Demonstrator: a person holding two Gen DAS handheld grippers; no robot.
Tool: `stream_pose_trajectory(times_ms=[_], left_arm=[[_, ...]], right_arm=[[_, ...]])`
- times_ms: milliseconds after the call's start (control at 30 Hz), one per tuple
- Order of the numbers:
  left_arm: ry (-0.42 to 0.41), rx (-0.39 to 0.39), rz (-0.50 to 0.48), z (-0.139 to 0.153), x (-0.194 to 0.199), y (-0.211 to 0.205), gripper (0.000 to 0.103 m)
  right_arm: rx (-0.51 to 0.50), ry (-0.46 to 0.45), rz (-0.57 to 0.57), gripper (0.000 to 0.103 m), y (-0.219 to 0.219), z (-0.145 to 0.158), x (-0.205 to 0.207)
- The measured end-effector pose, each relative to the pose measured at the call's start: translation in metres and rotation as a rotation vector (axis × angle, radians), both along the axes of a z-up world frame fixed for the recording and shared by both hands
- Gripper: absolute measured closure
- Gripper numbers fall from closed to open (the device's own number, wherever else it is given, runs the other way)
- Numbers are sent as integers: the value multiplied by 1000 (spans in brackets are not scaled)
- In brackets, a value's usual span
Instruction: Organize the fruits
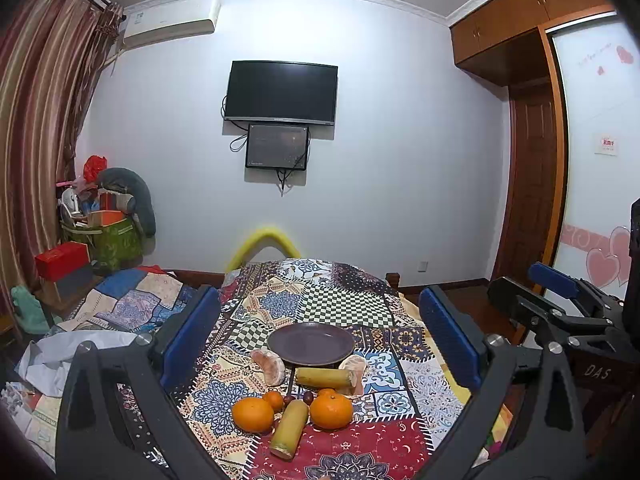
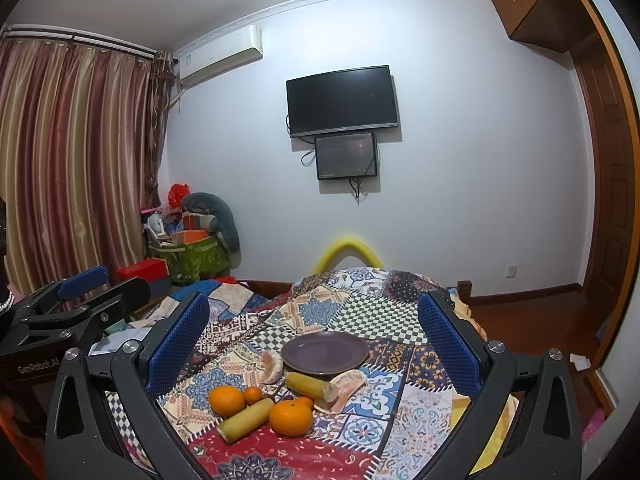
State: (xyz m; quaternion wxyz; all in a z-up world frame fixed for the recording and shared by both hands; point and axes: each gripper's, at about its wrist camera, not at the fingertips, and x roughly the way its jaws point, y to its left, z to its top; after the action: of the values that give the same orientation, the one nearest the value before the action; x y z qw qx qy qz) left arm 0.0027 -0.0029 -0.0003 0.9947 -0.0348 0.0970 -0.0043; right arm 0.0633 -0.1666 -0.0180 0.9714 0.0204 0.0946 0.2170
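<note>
An empty dark purple plate [image 1: 310,344] [image 2: 325,352] sits on a patchwork cloth. In front of it lie two peeled pomelo wedges [image 1: 269,365] [image 2: 348,388], two yellow sugarcane pieces [image 1: 325,377] [image 2: 248,419], two large oranges [image 1: 253,414] [image 2: 291,417], small oranges [image 1: 274,400] [image 2: 253,395] and dark red jujubes [image 1: 307,397]. My left gripper [image 1: 320,344] hangs open above and behind the fruit, holding nothing. My right gripper [image 2: 316,348] is open too, also apart from the fruit; it shows at the right of the left wrist view [image 1: 560,300].
The patchwork cloth [image 1: 344,308] covers a table whose far end meets a yellow foam bumper [image 1: 264,244]. Boxes and a green bag [image 1: 108,240] pile up by the curtains at left. A television [image 1: 280,94] hangs on the far wall; a wardrobe [image 1: 532,152] stands right.
</note>
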Motion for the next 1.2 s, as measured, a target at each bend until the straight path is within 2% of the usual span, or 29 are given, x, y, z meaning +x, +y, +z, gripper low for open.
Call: stream_pose_trajectory(times_ms=[1000, 1200], left_arm=[[-2, -6, -1, 0, 3, -2, 2], [29, -19, -4, -7, 13, 4, 2]], right_arm=[[-1, 0, 5, 0, 1, -3, 0], [-13, 18, 8, 0, 5, -9, 6]])
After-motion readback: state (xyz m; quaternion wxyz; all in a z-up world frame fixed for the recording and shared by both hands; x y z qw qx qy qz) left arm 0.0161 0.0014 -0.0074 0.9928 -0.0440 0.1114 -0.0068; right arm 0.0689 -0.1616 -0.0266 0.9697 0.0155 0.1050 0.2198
